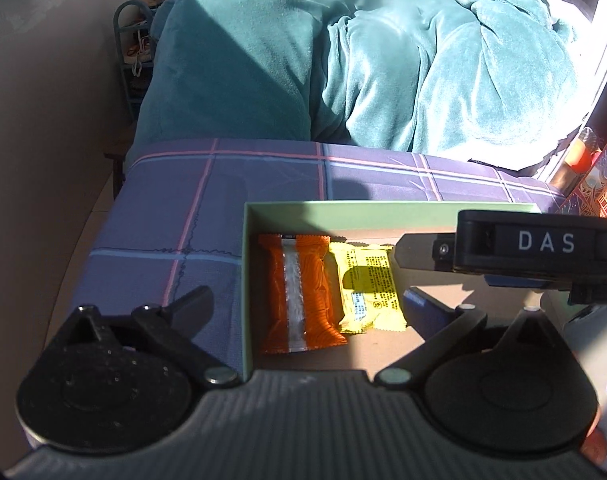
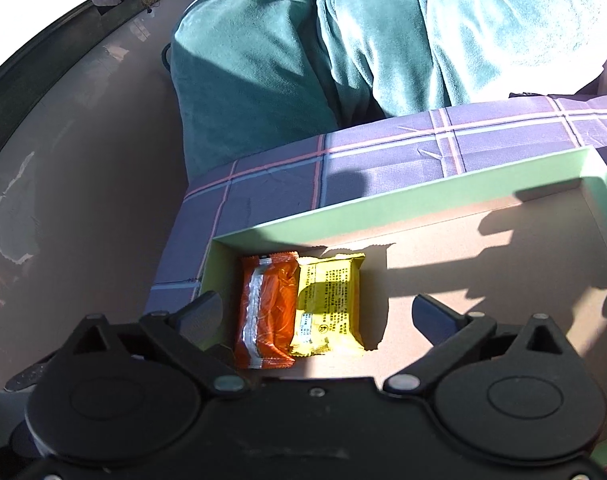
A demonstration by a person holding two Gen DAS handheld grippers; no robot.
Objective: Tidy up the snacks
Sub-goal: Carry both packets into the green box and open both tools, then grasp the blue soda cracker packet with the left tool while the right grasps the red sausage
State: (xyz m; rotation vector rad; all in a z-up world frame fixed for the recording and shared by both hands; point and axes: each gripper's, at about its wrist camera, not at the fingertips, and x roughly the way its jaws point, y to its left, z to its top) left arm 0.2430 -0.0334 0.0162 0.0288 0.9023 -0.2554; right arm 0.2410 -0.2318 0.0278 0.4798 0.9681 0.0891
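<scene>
An orange snack packet and a yellow snack packet lie side by side in the left corner of a shallow green box. My left gripper hovers open over them, its left finger above the cloth outside the box and its right finger inside. The right gripper's black body reaches in from the right. In the right wrist view, the right gripper is open above the orange packet and yellow packet, touching neither. The green box has a brown floor.
A purple plaid cloth covers the table under the box. A person in a teal plush garment sits right behind the table. A red patterned box stands at the right edge. A shoe rack stands far left.
</scene>
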